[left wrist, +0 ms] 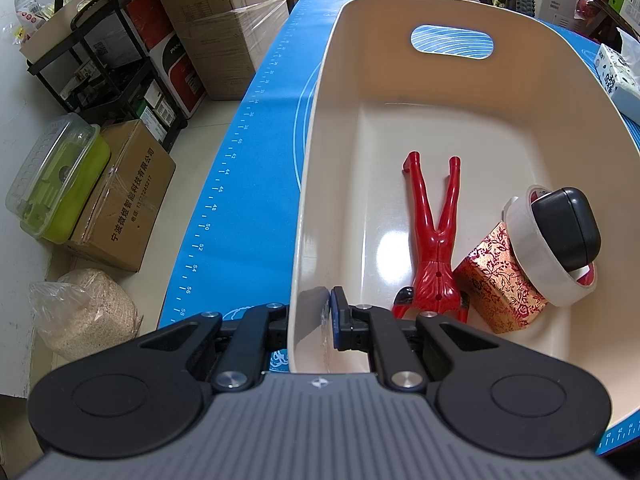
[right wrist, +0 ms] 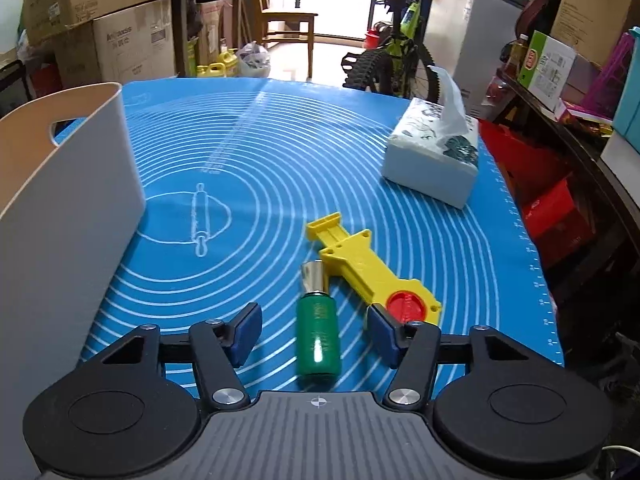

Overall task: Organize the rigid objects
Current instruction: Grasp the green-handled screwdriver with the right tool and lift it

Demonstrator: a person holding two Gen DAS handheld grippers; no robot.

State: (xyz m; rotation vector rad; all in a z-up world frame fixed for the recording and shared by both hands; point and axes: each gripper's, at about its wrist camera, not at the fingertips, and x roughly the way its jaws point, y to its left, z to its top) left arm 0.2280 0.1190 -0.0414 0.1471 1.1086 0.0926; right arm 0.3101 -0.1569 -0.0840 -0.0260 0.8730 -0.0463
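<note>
Here, nearest the left wrist camera, the left gripper (left wrist: 310, 318) is clamped on the near wall of the cream bin (left wrist: 316, 208): one finger lies outside the wall, the other, with its blue pad (left wrist: 334, 316), inside against it. Just beyond the inner finger, on the bin floor, lies a red figure (left wrist: 436, 240), torso nearest and legs pointing toward the far end. To its right, touching it, a red-and-gold box (left wrist: 502, 280) stands tilted. A roll of white tape (left wrist: 544, 256) leans against the box and the bin's right wall, and a black case (left wrist: 568, 230) sits in the roll's opening. The far wall of the bin carries an oval handle cut-out (left wrist: 452, 42), through which the blue mat (left wrist: 224, 200) shows. A tissue pack (left wrist: 618, 76) lies past the bin's right rim.

In the right wrist view, the right gripper (right wrist: 316, 330) is spread wide and holds nothing. Between its blue pads (right wrist: 246, 332), on the mat (right wrist: 248, 152), lies a green bottle (right wrist: 318, 340) with its silver cap (right wrist: 314, 278) pointing away; neither pad touches it. Just beyond and to the right, a yellow tool (right wrist: 360, 260) with a red disc (right wrist: 405, 307) lies diagonally, its shaft beside the cap. The bin (right wrist: 72, 184) stands at the left. Farther off at right is the tissue pack (right wrist: 432, 160), a tissue rising from its top.
</note>
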